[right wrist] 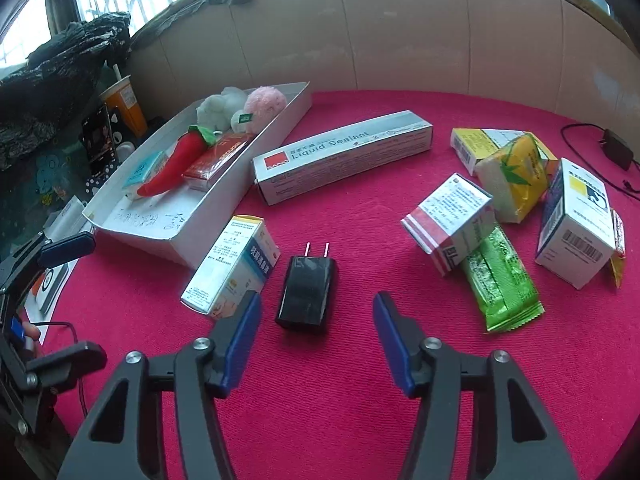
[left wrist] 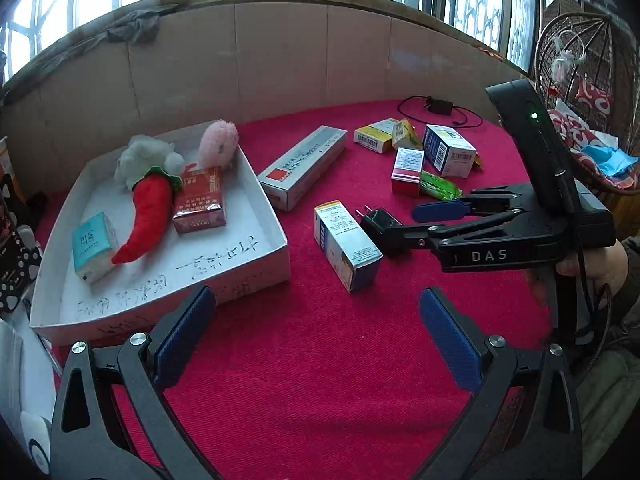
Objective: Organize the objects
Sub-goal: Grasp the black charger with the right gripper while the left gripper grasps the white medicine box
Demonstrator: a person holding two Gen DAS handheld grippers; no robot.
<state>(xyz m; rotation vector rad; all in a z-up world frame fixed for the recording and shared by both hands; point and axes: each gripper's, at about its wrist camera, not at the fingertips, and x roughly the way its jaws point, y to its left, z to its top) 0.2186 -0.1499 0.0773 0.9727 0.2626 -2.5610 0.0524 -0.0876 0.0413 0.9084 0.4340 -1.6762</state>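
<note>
A: From the left wrist view, what is seen?

B: The left gripper [left wrist: 316, 336] is held spread and empty over the red cloth [left wrist: 320, 360], near the white tray [left wrist: 256, 176]. The right gripper [left wrist: 400, 222] is reached toward the black charger [left wrist: 378, 220].

A: And from the right wrist view?

B: The charger [right wrist: 307, 294] lies flat beside a blue-and-white box [right wrist: 232, 264], just ahead of the parted, empty pads [right wrist: 244, 332]. It is judged light, rigid and glossy; its long flat sides should be pinched, prongs avoided.
</note>
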